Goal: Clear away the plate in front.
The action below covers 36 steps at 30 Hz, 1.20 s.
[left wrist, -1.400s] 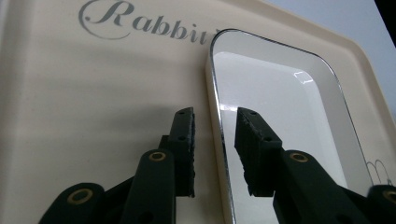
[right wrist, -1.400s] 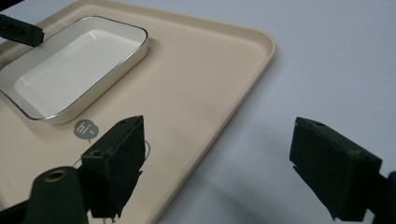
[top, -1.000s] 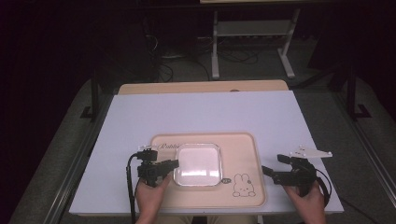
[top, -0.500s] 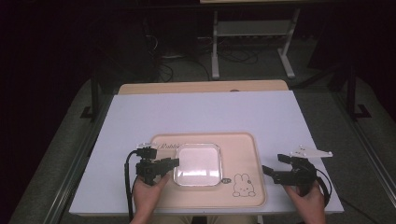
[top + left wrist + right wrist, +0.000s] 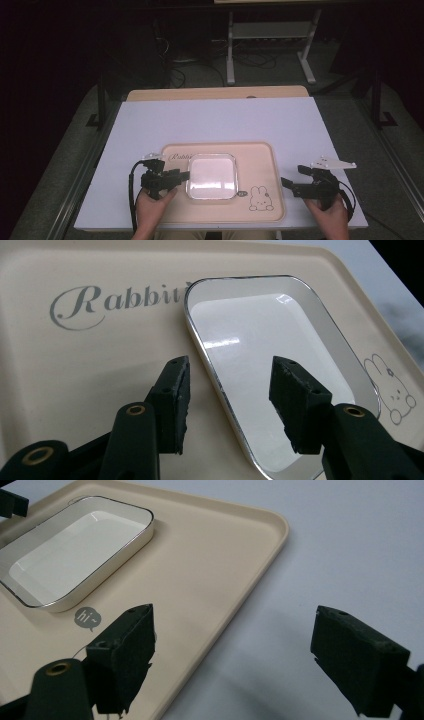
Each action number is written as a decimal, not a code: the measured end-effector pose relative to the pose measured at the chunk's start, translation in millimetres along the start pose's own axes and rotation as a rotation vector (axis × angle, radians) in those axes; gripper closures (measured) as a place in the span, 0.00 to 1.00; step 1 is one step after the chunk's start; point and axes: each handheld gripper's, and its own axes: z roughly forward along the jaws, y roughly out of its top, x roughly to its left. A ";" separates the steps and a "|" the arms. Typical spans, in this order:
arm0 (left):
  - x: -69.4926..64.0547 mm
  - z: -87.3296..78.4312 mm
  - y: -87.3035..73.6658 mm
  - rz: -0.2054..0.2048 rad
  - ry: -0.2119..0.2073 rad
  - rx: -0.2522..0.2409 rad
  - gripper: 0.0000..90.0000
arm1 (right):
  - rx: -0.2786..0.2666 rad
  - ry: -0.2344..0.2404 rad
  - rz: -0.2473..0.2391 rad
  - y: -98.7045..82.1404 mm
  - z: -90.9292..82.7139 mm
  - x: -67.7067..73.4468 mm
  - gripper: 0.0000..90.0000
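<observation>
Nearest the person, the left tongs (image 5: 181, 175) sit over the left part of the beige tray (image 5: 260, 156), jaws straddling the left rim of the white dish (image 5: 212, 175). In the left gripper view one pad hangs over the tray outside the rim and the other over the dish's floor; neither presses on it, and the jaws have just been opening, about halfway apart. The right tongs (image 5: 290, 184) hover off the tray's right edge, spread wide and gripping nothing; in the right gripper view one jaw is over the tray's rim and the other over the pale sheet.

The dish lies flat on the tray, left of centre, between the word "Rabbit" (image 5: 117, 301) and a rabbit drawing (image 5: 261, 197), with a small "hi" bubble (image 5: 87, 617) just beside its corner. Nothing lies between either tongs and the dish.

The tray rests on a lavender-white sheet (image 5: 220, 122) that covers the bench (image 5: 215, 93). Beyond the far edge stand a white metal rack (image 5: 270, 35) and loose cables (image 5: 250, 60) on the dark floor.
</observation>
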 end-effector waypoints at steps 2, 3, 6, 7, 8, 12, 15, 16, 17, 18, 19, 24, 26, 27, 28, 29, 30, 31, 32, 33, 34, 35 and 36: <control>0.6 -1.4 0.7 0.022 0.001 -0.005 0.55 | 0.001 0.000 -0.002 0.0 0.2 -0.2 0.18; 1.8 -2.2 1.5 0.039 0.015 0.002 0.56 | 0.002 0.000 0.000 0.0 0.1 -0.2 0.18; 4.1 -5.4 3.2 0.064 0.003 0.003 0.56 | 0.005 0.002 0.000 0.1 0.6 -0.7 0.18; 4.2 -6.5 3.7 0.072 0.001 0.004 0.56 | 0.006 0.002 0.000 0.1 0.8 -1.0 0.18; 4.7 -7.7 3.8 0.079 0.001 0.000 0.55 | 0.006 0.002 0.000 0.1 0.8 -1.1 0.18; 9.8 -9.7 4.7 0.088 -0.013 0.007 0.53 | 0.006 0.002 0.000 0.0 0.8 -0.8 0.18; 11.5 -9.1 4.6 0.126 -0.009 0.023 0.50 | 0.015 0.001 -0.001 0.2 1.8 -1.0 0.17; 11.1 -9.5 4.3 0.145 -0.003 0.025 0.50 | 0.017 0.002 -0.002 0.3 2.2 -0.9 0.17; 11.1 -9.5 4.3 0.145 -0.003 0.025 0.49 | 0.017 0.002 -0.002 0.3 2.2 -0.9 0.17; 11.8 -10.7 4.4 0.163 -0.014 0.023 0.48 | 0.017 0.003 -0.002 0.3 2.2 -1.1 0.17; 12.5 -11.7 4.8 0.168 -0.017 0.029 0.49 | 0.016 0.002 0.000 0.2 2.0 -1.3 0.17; 16.1 -19.2 7.3 0.202 -0.036 0.028 0.43 | 0.018 -0.002 0.004 0.0 1.8 -1.6 0.17; 17.6 -20.8 8.5 0.206 -0.058 0.017 0.41 | 0.017 -0.003 0.005 -0.1 2.0 -1.8 0.17; 17.5 -21.1 8.9 0.218 -0.068 0.018 0.39 | 0.017 -0.004 0.008 -0.2 2.0 -2.4 0.17; 17.0 -21.4 8.6 0.239 -0.067 0.023 0.37 | 0.015 -0.002 0.014 -0.3 1.8 -2.8 0.17; 17.3 -21.7 8.1 0.263 -0.064 0.030 0.37 | 0.012 -0.003 0.013 -0.4 1.3 -3.3 0.17; 18.3 -21.8 7.3 0.271 -0.065 0.033 0.36 | 0.011 -0.004 0.017 -0.7 0.8 -3.3 0.17; 19.8 -22.3 6.6 0.271 -0.069 0.033 0.35 | 0.011 -0.003 0.017 -0.9 0.6 -3.7 0.17; 21.1 -23.1 5.7 0.277 -0.073 0.033 0.34 | 0.012 -0.003 0.020 -1.0 0.6 -4.0 0.16; 22.2 -23.7 4.8 0.282 -0.073 0.028 0.34 | 0.012 -0.004 0.021 -1.1 0.6 -4.4 0.16; 23.5 -23.3 3.9 0.274 -0.081 0.023 0.34 | 0.012 -0.004 0.025 -1.2 0.6 -4.7 0.16; 24.0 -22.6 3.0 0.277 -0.087 0.030 0.33 | 0.012 -0.002 0.026 -1.4 0.7 -5.2 0.16; 23.9 -22.0 1.5 0.289 -0.082 0.037 0.32 | 0.015 -0.003 0.029 -1.4 0.7 -5.2 0.16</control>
